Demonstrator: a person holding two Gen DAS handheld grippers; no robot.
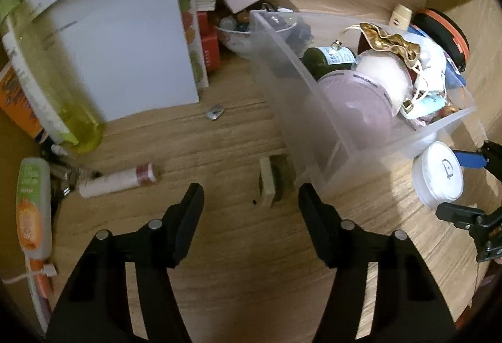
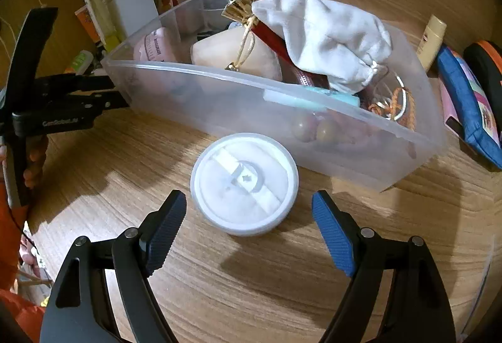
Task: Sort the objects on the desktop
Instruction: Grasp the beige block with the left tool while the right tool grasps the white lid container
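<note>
A clear plastic bin [image 2: 251,98] holds a white cloth pouch [image 2: 326,32], a gold-topped bag, pink jars and other small items; it also shows in the left wrist view [image 1: 301,104]. A round white lidded jar [image 2: 244,183] stands on the wooden desk just in front of the bin, between and ahead of my right gripper's [image 2: 249,211] open blue-padded fingers. My left gripper [image 1: 251,201] is open and empty over the desk, near a small cream and green block [image 1: 271,183]. The white jar [image 1: 437,175] shows at the right in the left view.
A pink-capped tube [image 1: 116,181], a green-orange tube [image 1: 33,205], a yellow-green bottle [image 1: 56,92] and a white folder [image 1: 125,41] lie left. Boxes and a bowl [image 1: 233,35] are behind. A blue pouch [image 2: 470,110] and cream bottle [image 2: 433,40] lie right of the bin.
</note>
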